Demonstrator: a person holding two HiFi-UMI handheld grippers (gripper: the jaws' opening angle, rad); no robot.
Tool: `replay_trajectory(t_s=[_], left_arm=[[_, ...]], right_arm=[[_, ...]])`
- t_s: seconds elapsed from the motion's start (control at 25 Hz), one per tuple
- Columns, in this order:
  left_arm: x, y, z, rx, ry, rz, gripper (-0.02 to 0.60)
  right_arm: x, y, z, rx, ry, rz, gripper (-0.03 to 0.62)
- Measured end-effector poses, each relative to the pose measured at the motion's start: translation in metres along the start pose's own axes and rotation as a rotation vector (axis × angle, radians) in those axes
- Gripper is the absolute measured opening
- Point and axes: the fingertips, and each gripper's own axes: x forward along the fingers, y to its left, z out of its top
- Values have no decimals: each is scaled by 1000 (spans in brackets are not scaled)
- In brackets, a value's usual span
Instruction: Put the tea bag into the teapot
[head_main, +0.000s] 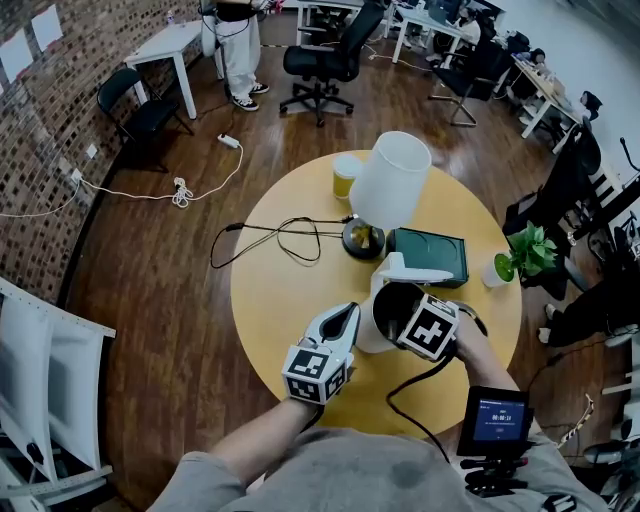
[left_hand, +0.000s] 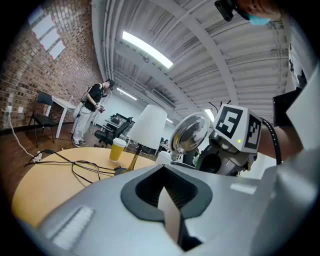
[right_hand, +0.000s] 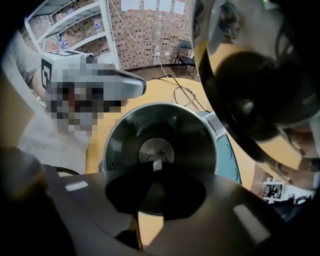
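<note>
Holding the right gripper (head_main: 412, 318) pointing straight down over the open mouth of the teapot (head_main: 372, 335), which is sitting toward the near edge of the round yellow table (head_main: 275, 300). Looking in the right gripper view straight into the dark inside of the teapot (right_hand: 125, 145), a grey disc lying at its bottom. Showing the right gripper (right_hand: 156, 167) fingers (right_hand: 210, 210) standing narrowly apart, a sliver of table visible through the gap lower down. Noting a small pale scrap, taken as the tea bag (right_hand: 157, 164), sitting right at the fingertips above the teapot's interior; cannot tell whether it is touching the pads.

Holding the left gripper (head_main: 348, 312) level, its tip just beside the teapot's white side. Showing the left gripper (left_hand: 161, 172) fingers drawn together, a pale strip running along the seam, too unclear to name.

Lid (head_main: 415, 272) standing tipped open behind the mouth, its shiny underside (left_hand: 189, 132) facing the left gripper.

Also resting on the table: lamp (head_main: 390, 180), paper cup (head_main: 345, 178), dark green box (head_main: 430, 255), potted plant (head_main: 525, 255), black cable (head_main: 280, 235).
</note>
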Motion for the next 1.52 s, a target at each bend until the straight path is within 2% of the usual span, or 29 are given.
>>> replay_trajectory(t_s=[0.2,0.4,0.52,0.68,0.84,0.96,1.16,1.32,1.4,1.52], left_arm=[[-1,0,1,5,0,5,2],[-1,-8,3,4,-5,5,2],[-1,-16,5,27,6,-9,2],[-3,-31,5,44,22,-22,2],[-2,-42,12,95,37,-50,2],[-1,-53,14,118,43,-61,2],[0,-70,12,160,66,-87,2],[-1,-86,10,183,77,-108,2],[-2,-93,10,190,83,-121,2],[-4,-104,11,194,82,-144,2]], right_arm=[[-3,-4,-3,24,-10,-28,71],[-6,-7,-3,52,-80,-57,66],[-11,-11,1,84,-187,-123,43],[-23,-17,3,110,-337,-265,10],[-38,-21,1,214,-491,-406,9],[-53,-20,-7,320,-640,-474,9],[-79,-16,-21,521,-892,-495,8],[-96,-7,-32,665,-1080,-453,8],[-102,-3,-39,711,-1133,-445,8],[-108,4,-48,748,-1160,-447,8]])
